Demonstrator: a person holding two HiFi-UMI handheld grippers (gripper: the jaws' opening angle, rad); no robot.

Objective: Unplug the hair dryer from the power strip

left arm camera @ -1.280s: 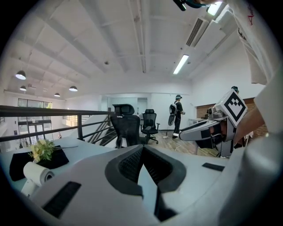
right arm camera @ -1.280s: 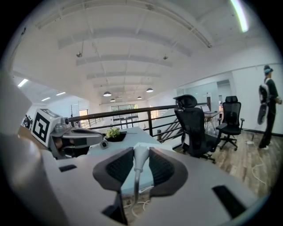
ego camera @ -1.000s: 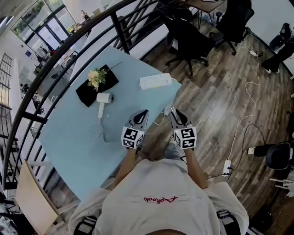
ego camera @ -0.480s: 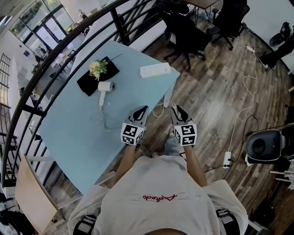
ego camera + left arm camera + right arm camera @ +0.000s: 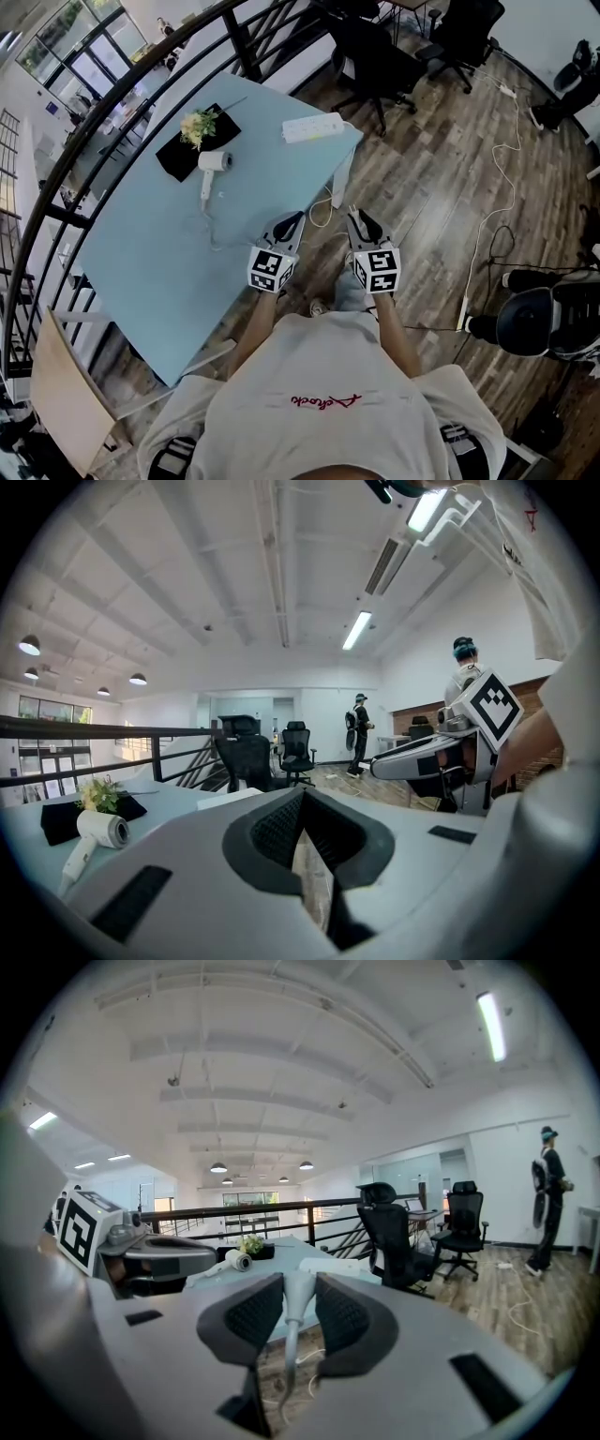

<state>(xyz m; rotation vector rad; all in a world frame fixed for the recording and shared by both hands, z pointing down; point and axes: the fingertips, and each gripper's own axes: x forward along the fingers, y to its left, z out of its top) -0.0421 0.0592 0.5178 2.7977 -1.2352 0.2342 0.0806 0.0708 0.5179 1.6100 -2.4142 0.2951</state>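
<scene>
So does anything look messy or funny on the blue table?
Nothing looks spilled or broken. The only untidy bit: the hair dryer lies on the table with its cord wandering toward the near edge, and a cord loop droops just beyond that edge.

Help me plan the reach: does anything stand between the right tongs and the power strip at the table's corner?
Nothing visible does. The right tongs hang short of the table, pointed at the corner where the power strip lies; only air and tabletop lie between. The hair dryer and flowers lie off to the left.
</scene>
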